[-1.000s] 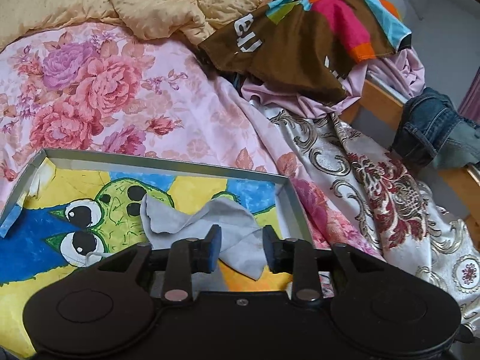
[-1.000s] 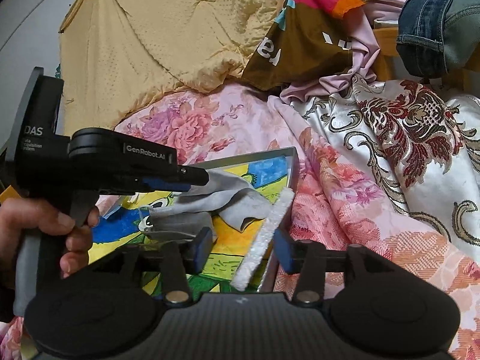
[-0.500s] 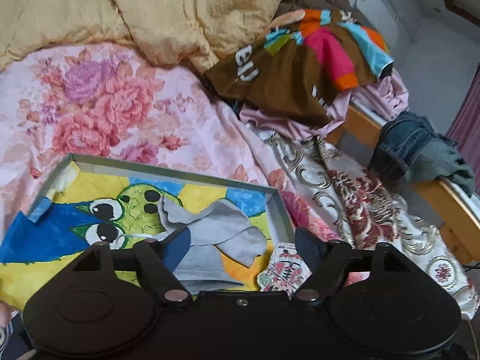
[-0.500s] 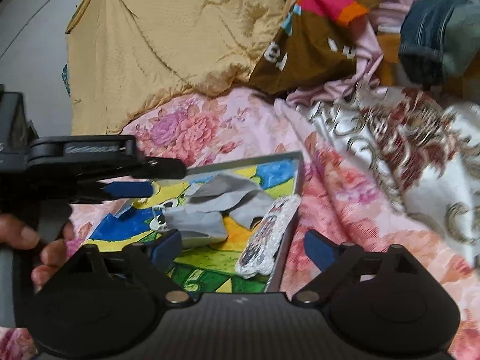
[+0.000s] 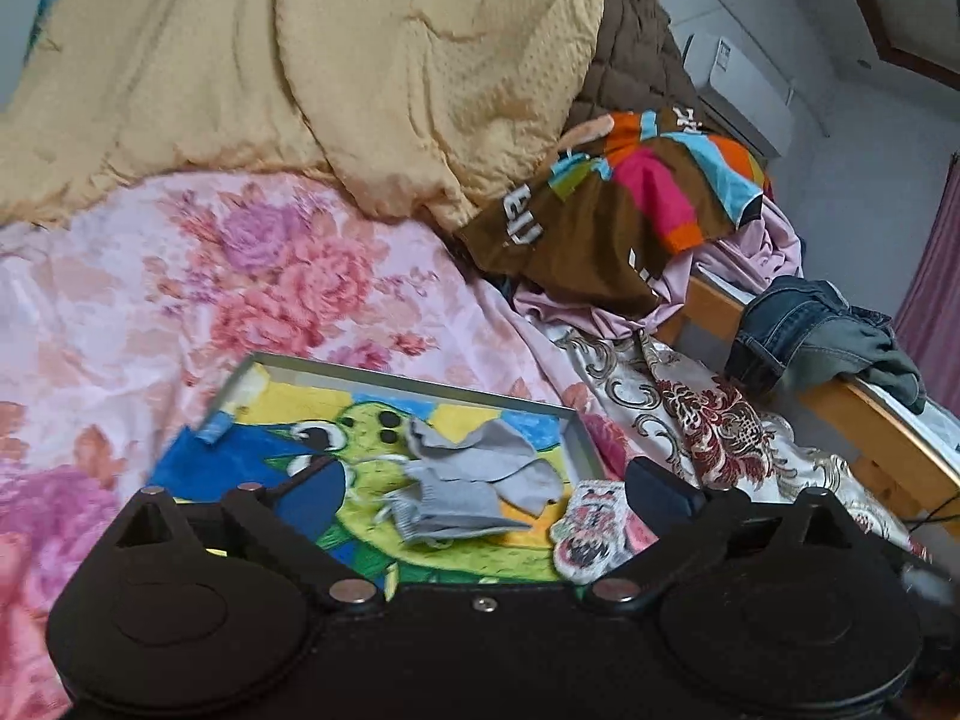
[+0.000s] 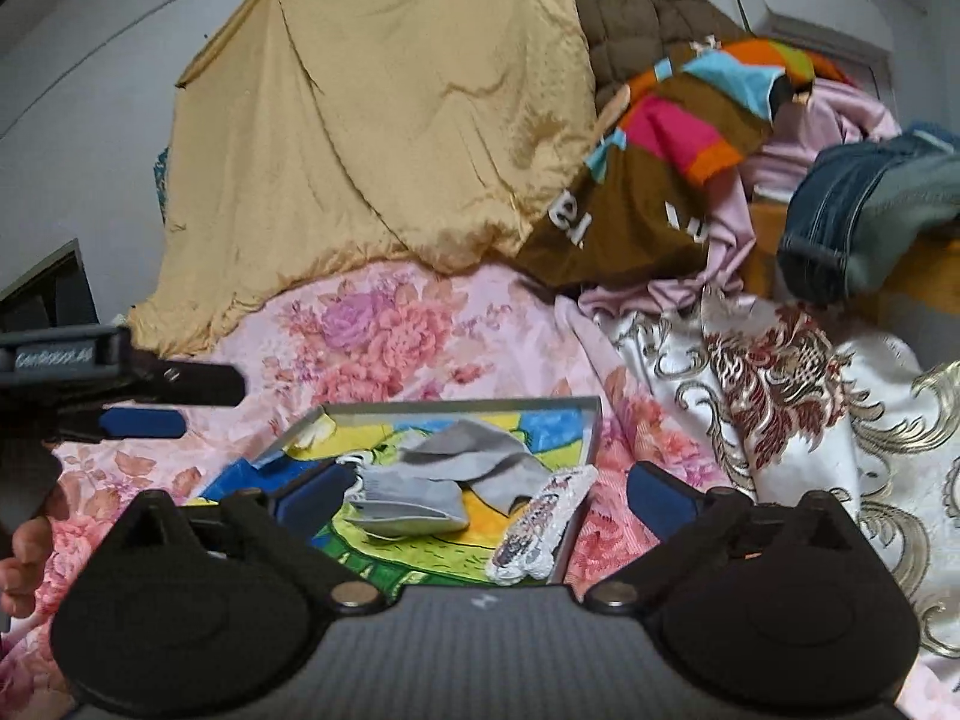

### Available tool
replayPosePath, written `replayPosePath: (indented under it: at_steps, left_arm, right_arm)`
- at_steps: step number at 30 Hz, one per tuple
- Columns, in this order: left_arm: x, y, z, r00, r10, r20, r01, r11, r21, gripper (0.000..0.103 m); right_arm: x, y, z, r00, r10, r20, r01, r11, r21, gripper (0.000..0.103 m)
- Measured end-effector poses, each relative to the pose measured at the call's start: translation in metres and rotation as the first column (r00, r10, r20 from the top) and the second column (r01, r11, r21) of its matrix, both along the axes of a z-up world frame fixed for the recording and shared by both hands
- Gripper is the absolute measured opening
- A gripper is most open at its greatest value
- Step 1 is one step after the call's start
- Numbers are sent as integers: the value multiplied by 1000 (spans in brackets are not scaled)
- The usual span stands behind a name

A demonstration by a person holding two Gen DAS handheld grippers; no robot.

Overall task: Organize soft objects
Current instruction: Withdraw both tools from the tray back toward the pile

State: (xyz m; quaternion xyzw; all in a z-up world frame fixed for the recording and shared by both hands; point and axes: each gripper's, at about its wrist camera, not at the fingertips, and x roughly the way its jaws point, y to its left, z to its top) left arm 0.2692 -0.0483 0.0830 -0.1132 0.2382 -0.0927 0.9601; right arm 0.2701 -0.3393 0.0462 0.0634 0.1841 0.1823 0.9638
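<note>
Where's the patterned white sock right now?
The patterned sock lies against the right wall of the shallow tray, beside the grey socks, low and centre in both wrist views.

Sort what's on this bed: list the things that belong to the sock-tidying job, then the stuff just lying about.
Job: gray socks, patterned sock on the tray's edge, cartoon tray.

Lying about: yellow quilt, brown colourful shirt, jeans, floral sheet, damask cloth.

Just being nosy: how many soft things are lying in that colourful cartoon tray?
2, perhaps more under the folds. A crumpled grey cloth lies mid-tray; a white patterned sock leans on its right rim.
</note>
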Motion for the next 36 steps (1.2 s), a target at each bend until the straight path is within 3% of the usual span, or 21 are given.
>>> replayPosePath:
  at_steps: [11, 19, 36]
  left_arm:
    - [-84, 23, -9, 999, 41, 0, -41, 999, 35, 101]
    - [-125, 23, -11, 1000, 17, 4, -18, 998, 65, 102]
    - [-174, 28, -42, 998, -25, -57, 30, 996, 81, 102]
  right_arm:
    - [-63, 0, 16, 994, 14, 111, -11, 999, -35, 103]
    - [-107, 20, 18, 982, 67, 175, -44, 991, -129, 103]
    - [-168, 43, -4, 986, 108, 127, -77, 970, -230, 103]
